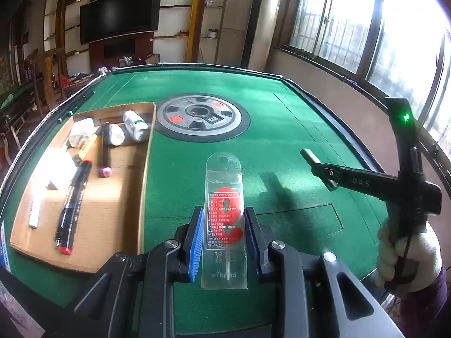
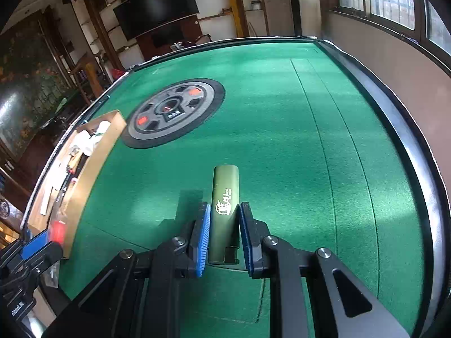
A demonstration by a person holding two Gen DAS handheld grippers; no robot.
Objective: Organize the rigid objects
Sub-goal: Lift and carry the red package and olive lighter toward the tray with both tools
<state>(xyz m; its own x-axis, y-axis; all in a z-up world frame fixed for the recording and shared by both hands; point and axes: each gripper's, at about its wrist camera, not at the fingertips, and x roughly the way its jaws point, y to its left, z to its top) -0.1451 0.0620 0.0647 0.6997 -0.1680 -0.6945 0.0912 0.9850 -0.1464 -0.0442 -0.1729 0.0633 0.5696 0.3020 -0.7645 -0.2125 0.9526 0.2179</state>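
The left hand-held gripper is clamped on a clear plastic packet with a red shape inside; the print on its label is too small to read, and its near end is cut off behind the gripper body. The right hand-held gripper is clamped on an olive-green cylinder. Its white emblem cannot be made out, and its lower end sits partly hidden between the pads. In the left wrist view, the right gripper appears to the right, with only the cylinder's tip showing beyond it and a gloved hand on its handle.

Ahead and to the left of both grippers lies an open cardboard box holding markers, white bottles and other pale items washed out by glare. The bench is covered in green felt, with a round grey disc set into its middle, ahead of the grippers. Beyond are a dark screen on the wall, wooden shelves, and overexposed windows to the right.
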